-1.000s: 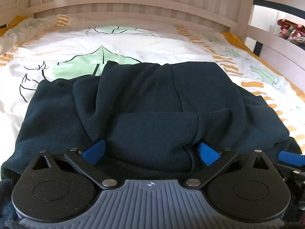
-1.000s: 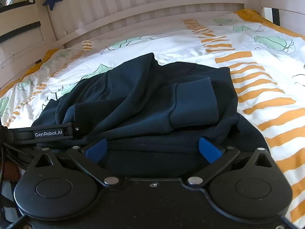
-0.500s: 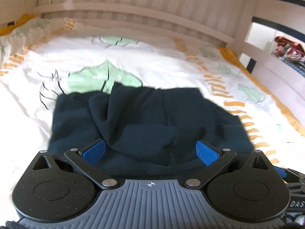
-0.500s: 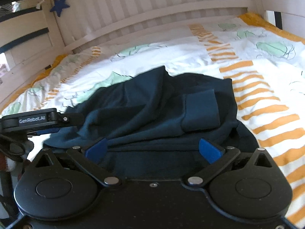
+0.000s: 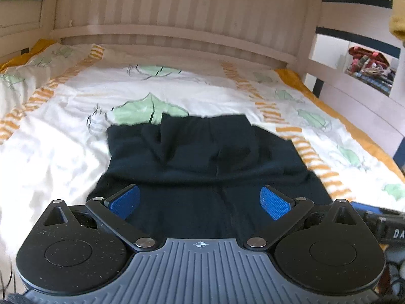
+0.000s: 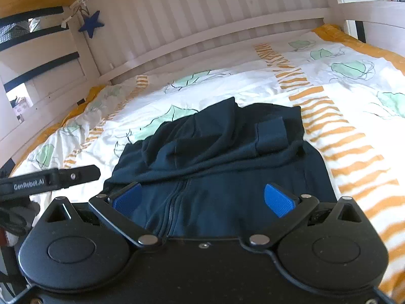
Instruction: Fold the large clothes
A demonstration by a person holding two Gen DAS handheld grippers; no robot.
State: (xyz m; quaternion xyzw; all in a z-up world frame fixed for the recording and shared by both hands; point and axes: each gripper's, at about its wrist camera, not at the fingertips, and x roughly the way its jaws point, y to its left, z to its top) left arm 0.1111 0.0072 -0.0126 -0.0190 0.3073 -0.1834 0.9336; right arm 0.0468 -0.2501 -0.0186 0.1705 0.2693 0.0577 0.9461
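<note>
1. At the left, the left gripper (image 5: 200,200) hangs over the near hem of a dark navy zip jacket (image 5: 202,157). Its blue pads (image 5: 125,201) are spread wide apart, with cloth showing between them and nothing pinched.
2. The jacket lies on a bed (image 5: 63,116) with a white cover printed in green leaves and orange stripes. It sits in the middle of the bed, nearer the front edge than the slatted headboard (image 5: 177,7), and well clear of both side edges.
3. The garment is bunched: its upper part is heaped back over the body in loose ridges, and a ribbed cuff (image 6: 272,133) lies on top towards the right side. The zip (image 6: 177,202) runs down the flat lower part.
4. At the right, the right gripper (image 6: 202,198) also stands open over the near hem, its pads (image 6: 278,200) on either side of the zip, gripping nothing. The left gripper's arm shows at that view's left edge.
5. Judged step: between folds, with both tools released and held over the cloth.
6. Judged next move: each gripper needs to close on a corner or edge of the heaped layer, then smooth or fold it evenly, since the ridges would otherwise make a lumpy bundle.
</note>
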